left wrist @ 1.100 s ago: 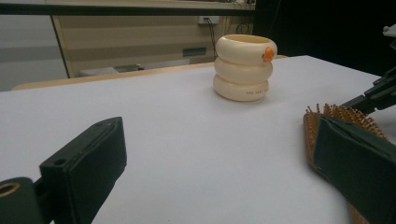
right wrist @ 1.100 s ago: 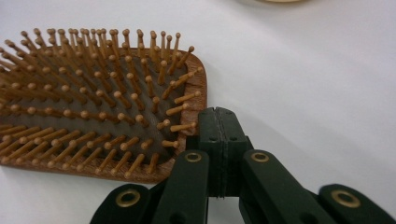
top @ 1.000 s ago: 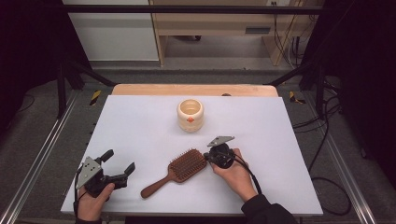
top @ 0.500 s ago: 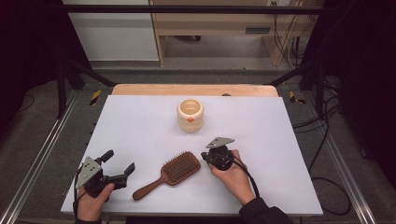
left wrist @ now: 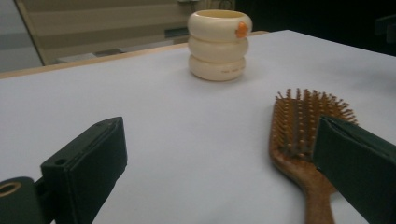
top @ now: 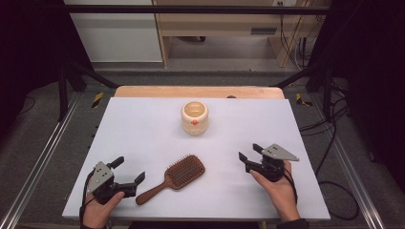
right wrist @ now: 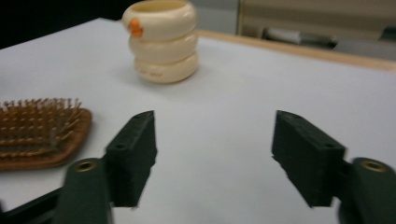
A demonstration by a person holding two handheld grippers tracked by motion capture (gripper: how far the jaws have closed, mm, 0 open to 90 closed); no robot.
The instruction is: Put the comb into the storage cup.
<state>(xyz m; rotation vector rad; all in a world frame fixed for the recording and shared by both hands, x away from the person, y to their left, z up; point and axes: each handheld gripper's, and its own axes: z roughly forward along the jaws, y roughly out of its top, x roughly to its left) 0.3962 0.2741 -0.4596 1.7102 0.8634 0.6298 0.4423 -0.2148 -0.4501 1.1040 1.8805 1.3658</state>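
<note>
The hairbrush (top: 175,176) near me is reddish-brown wood, its bristles the same warm brown. The ringed cup (top: 194,117) is cream with a small orange mark on its top ring. The surface (top: 143,133) is plain white with a pale wooden far edge. My jaws are matte black, each topped with a grey plate.

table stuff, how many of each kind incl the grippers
wooden hairbrush: 1
cream ringed cup: 1
handheld grippers: 2, the left gripper and the right gripper, both with jaws open and nothing between them
total: 4
</note>
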